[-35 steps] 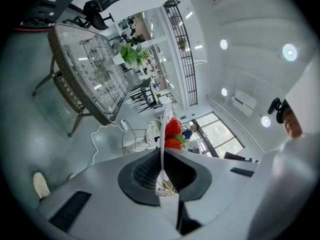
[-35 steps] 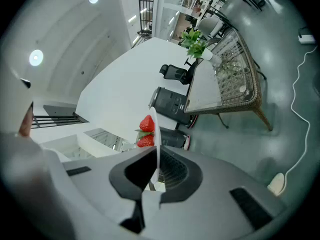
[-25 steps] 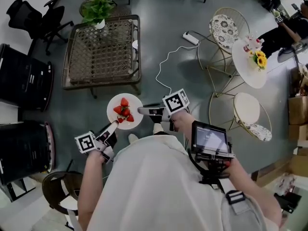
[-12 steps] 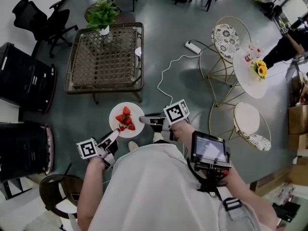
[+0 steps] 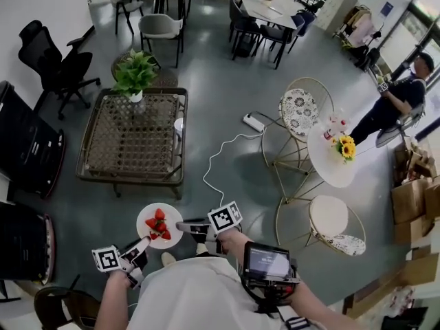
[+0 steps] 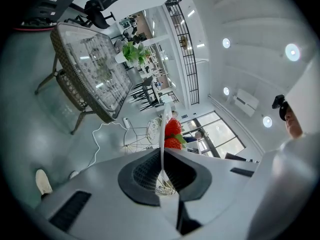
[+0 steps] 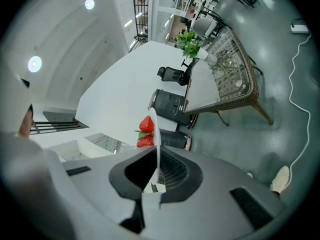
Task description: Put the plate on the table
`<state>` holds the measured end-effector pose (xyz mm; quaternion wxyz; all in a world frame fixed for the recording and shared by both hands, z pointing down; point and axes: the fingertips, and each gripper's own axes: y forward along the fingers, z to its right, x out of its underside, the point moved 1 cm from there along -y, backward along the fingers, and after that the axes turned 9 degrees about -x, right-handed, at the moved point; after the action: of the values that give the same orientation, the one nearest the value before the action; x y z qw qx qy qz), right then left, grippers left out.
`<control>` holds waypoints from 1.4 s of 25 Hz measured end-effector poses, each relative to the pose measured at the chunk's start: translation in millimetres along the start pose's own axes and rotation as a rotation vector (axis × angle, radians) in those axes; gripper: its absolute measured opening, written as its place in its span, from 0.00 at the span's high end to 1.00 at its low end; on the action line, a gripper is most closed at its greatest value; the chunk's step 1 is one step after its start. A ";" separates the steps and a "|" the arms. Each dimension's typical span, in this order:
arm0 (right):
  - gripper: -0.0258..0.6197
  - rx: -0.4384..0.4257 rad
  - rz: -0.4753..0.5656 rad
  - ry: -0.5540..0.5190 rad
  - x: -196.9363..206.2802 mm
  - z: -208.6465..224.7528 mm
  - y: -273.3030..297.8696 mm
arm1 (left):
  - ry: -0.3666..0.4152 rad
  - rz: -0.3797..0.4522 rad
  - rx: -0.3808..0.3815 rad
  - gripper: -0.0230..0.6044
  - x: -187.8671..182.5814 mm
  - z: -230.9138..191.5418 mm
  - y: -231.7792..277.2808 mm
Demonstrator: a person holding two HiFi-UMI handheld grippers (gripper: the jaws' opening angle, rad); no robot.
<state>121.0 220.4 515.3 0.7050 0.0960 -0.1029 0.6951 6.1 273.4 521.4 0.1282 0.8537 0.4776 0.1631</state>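
Note:
A white plate (image 5: 159, 225) with several strawberries (image 5: 158, 223) is held in the air over the grey floor, between both grippers. My left gripper (image 5: 144, 242) is shut on its near left rim, and my right gripper (image 5: 183, 226) is shut on its right rim. In the left gripper view the plate (image 6: 163, 134) shows edge-on between the left gripper (image 6: 162, 176) jaws, with strawberries (image 6: 172, 133) beyond. The right gripper (image 7: 156, 171) pinches the plate (image 7: 156, 134) the same way. The wicker table with a glass top (image 5: 130, 137) stands beyond the plate, a stretch of floor away.
A potted plant (image 5: 135, 74) stands at the table's far edge. A white cable (image 5: 218, 157) and power strip (image 5: 253, 122) lie on the floor to the right. Wire chairs (image 5: 300, 110), a round flower table (image 5: 335, 154) and a person (image 5: 392, 102) are further right. Black seating (image 5: 27, 157) lines the left.
The head view has tilted up, so the plate and both grippers sit lower in it and the far room shows. Both grippers keep their hold on the plate.

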 end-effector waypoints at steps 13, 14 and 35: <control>0.94 0.025 -0.006 0.006 -0.8 6.2 -0.8 | 0.059 0.008 0.052 0.94 -7.0 -4.9 8.8; 0.94 0.027 -0.004 0.007 -2.1 5.9 -1.6 | 0.060 0.006 0.039 0.94 -7.6 -5.4 9.2; 0.94 0.037 0.000 0.011 18.8 -2.8 71.6 | 0.132 0.011 0.055 0.94 -27.4 -26.4 -58.4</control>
<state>49.7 240.4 517.3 0.7036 0.1049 -0.0860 0.6975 -63.1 281.4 519.5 0.0722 0.8471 0.4844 0.2066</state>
